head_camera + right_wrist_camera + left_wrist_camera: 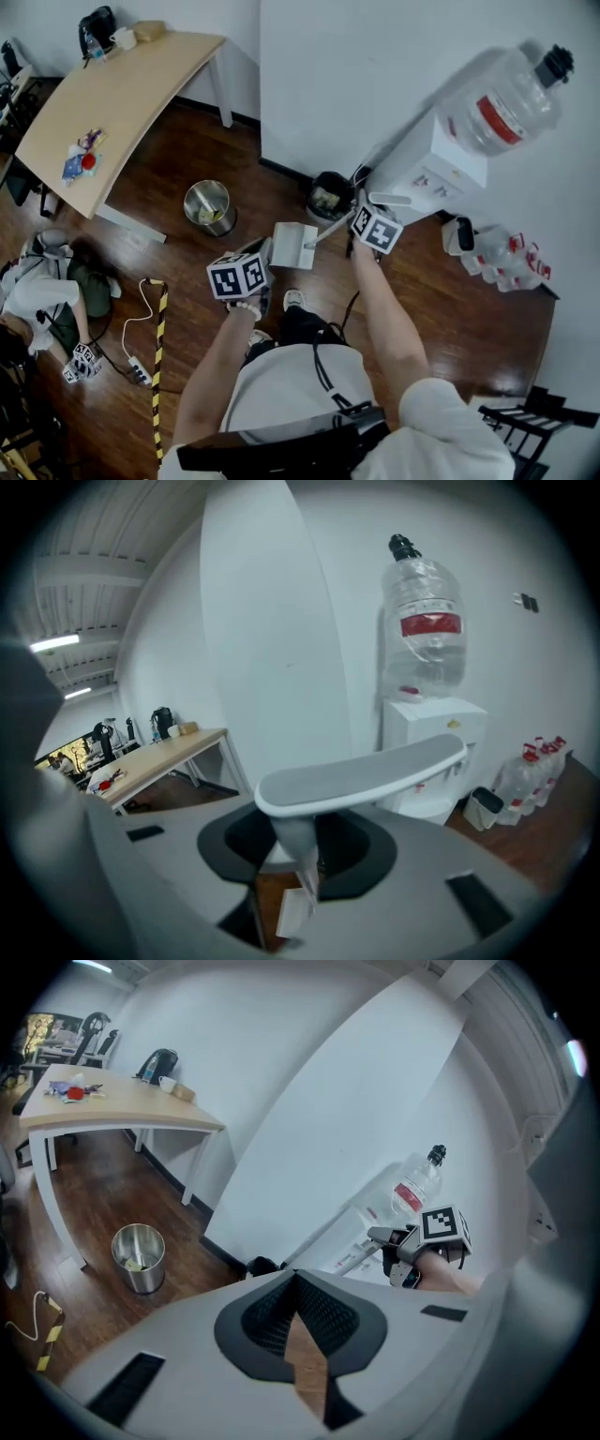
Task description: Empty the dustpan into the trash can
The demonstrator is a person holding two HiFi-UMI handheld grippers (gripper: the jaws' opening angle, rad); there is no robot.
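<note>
A white dustpan (292, 246) hangs low over the wooden floor in front of me, and its long handle (330, 226) slants up to the right. My right gripper (359, 216) is shut on that handle just under its grey top grip (361, 772); the stem (296, 841) runs down between the jaws. My left gripper (265, 253) sits beside the dustpan's left edge, its tips (295, 1283) together with nothing between them. A round metal trash can (209, 206) with some scraps inside stands on the floor ahead to the left (139, 1257).
A small black bin (330, 195) stands against the white wall, next to a water dispenser (433, 164) with a big bottle on top. A wooden desk (112, 103) fills the far left. A cable and power strip (141, 370) lie on the floor left of my feet.
</note>
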